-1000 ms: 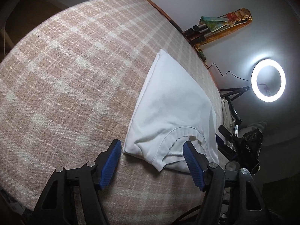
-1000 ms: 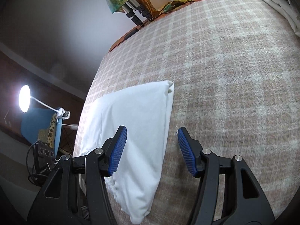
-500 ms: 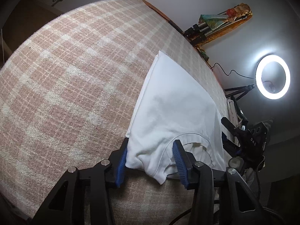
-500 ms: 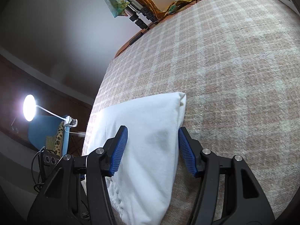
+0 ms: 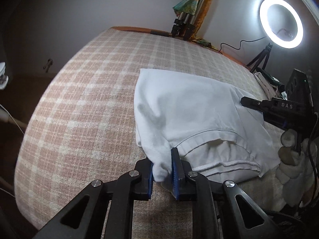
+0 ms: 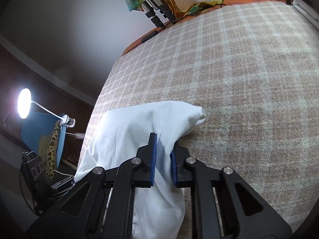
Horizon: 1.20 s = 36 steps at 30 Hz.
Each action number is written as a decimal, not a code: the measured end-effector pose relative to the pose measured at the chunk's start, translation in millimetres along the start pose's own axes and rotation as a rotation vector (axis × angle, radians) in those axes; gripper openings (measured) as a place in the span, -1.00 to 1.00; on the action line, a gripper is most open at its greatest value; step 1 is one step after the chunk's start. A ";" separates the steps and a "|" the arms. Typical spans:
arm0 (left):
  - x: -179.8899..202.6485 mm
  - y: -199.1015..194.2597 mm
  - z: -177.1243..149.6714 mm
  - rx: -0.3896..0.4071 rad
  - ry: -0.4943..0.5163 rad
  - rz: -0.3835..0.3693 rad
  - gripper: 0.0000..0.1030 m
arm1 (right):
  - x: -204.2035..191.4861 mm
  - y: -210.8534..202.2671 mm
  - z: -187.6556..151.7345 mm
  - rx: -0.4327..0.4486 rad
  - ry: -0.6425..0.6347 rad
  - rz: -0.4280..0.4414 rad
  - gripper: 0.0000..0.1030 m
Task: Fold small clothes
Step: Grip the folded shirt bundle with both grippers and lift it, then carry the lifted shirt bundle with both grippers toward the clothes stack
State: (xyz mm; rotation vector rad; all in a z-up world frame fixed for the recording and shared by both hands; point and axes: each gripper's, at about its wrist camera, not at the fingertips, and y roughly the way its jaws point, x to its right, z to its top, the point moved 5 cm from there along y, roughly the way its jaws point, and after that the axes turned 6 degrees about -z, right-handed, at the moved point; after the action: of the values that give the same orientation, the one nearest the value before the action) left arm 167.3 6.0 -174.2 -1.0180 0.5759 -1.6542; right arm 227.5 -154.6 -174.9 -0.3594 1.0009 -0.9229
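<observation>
Lying on the plaid-covered surface (image 5: 83, 107), the white garment (image 5: 191, 109) is already folded into a narrow band, with its ribbed neckline at the near end in the left wrist view. What has just changed is the grip: a moment ago both pairs of jaws stood apart around the cloth, and now both have just been closing and are clamped on it. The left gripper (image 5: 162, 171) pinches a bunched corner next to the neckline, and white fabric fills the gap between its blue pads (image 5: 175, 171). The right gripper (image 6: 161, 159) holds the long edge of the garment (image 6: 139, 123) near the other end, and there the cloth rises into a small ridge where it is lifted from the surface. I think this means the next fold can begin, probably carrying one end over the other to halve the length. The left gripper points steeply down at the cloth and its view has turned, so the ring light (image 5: 281, 20) now stands higher on the right. The right gripper points down more gently, and in the left view it enters from the right edge, held by a gloved hand (image 5: 293, 151). Past the far edge, a tripod (image 6: 157, 14) leans on the wall.
</observation>
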 end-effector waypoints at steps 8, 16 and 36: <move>12.4 -9.3 5.2 0.044 0.055 0.008 -0.78 | -22.0 -16.5 4.3 0.036 -0.085 -0.029 -0.81; 23.8 -23.9 8.9 0.075 0.057 -0.030 -0.79 | -41.6 -32.9 4.6 0.066 -0.136 -0.034 -0.82; 106.1 -31.2 32.4 0.080 0.112 -0.216 -0.80 | -28.8 -117.4 17.4 0.188 -0.170 -0.102 -0.83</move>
State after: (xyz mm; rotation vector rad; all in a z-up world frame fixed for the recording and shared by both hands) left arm 170.2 -79.8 -97.3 -0.9597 0.4818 -1.9196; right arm 177.8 -202.8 -74.3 -0.3270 0.7396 -1.0518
